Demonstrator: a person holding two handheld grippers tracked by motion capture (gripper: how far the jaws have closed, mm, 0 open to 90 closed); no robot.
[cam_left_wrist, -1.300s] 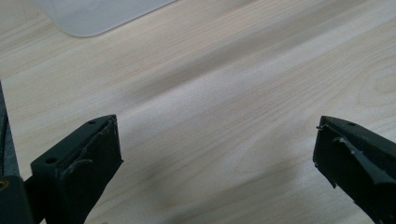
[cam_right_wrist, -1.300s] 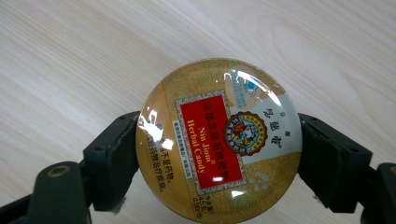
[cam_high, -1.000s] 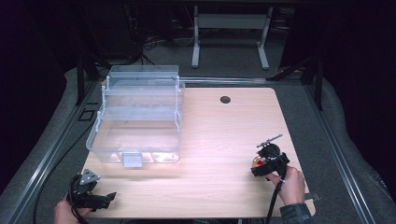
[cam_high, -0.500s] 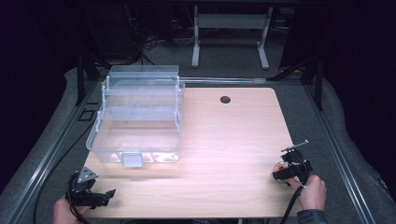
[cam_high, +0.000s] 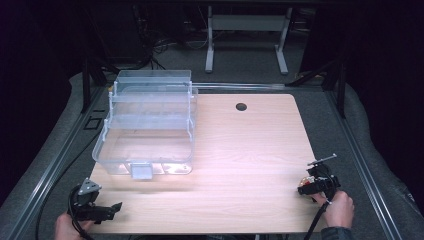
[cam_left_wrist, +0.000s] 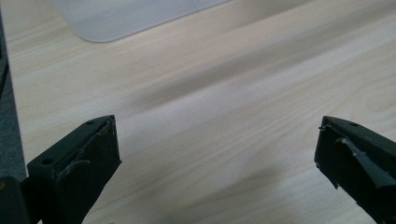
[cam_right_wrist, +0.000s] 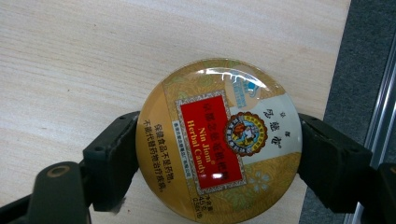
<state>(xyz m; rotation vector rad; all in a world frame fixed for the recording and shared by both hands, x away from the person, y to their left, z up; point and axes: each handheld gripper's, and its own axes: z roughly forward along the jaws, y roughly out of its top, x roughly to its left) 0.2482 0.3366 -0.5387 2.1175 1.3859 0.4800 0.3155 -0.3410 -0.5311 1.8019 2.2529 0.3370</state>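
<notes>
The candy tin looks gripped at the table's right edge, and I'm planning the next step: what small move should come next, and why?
Probably lift the candy tin and carry it left toward the clear box. The right tongs clamp its rim on both sides, and the box stands open across the table.

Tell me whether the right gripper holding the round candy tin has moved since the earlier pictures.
Yes. The right gripper, shut on the round gold candy tin, has moved toward the wooden table's right edge and near side, away from the clear plastic box.
</notes>
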